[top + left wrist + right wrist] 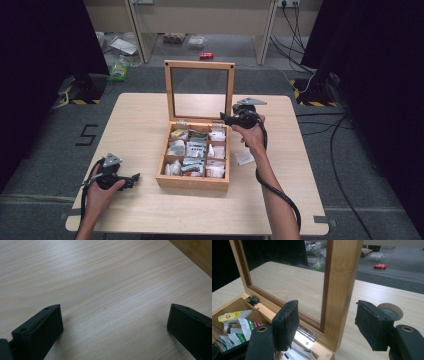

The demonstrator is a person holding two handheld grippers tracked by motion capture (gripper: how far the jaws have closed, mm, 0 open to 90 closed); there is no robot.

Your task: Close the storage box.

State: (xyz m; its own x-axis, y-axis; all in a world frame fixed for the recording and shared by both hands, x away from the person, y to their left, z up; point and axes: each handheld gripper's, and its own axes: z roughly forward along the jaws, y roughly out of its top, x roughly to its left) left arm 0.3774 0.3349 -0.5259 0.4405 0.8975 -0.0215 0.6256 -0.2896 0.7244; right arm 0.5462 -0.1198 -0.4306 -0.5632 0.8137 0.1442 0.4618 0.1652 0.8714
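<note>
Wooden box (pixel 194 181) stands in the middle of the table (pixel 150 210), with its glass lid (pixel 200 90) raised upright at the far side.

Nearest to the person, the left gripper (pixel 134 177) rests low on the table at the near left corner, well apart from the box. In the left gripper view its jaws stand wide apart with nothing between them, only bare wood; a brown corner of the box is cut off at the top right edge. There is much free table around this gripper.

Farther in, the nine compartments of the box hold small packets (pixel 196 149); in the high view their print is too small to read. A white packet (pixel 244 157) lies on the table just beside the right wall of the box.

Farther still, the right gripper (pixel 223 118) is at the back right corner of the box. In the right gripper view (pixel 327 325) the right post of the lid frame (pixel 342 290) stands between the two jaws, but the pads do not press on it; a gap shows on each side. A metal hinge (pixel 305 335) is partly hidden behind the left jaw. A round thing behind the right jaw is mostly covered and I cannot tell what it is.

Behind the lid the table is free up to its far edge.
</note>
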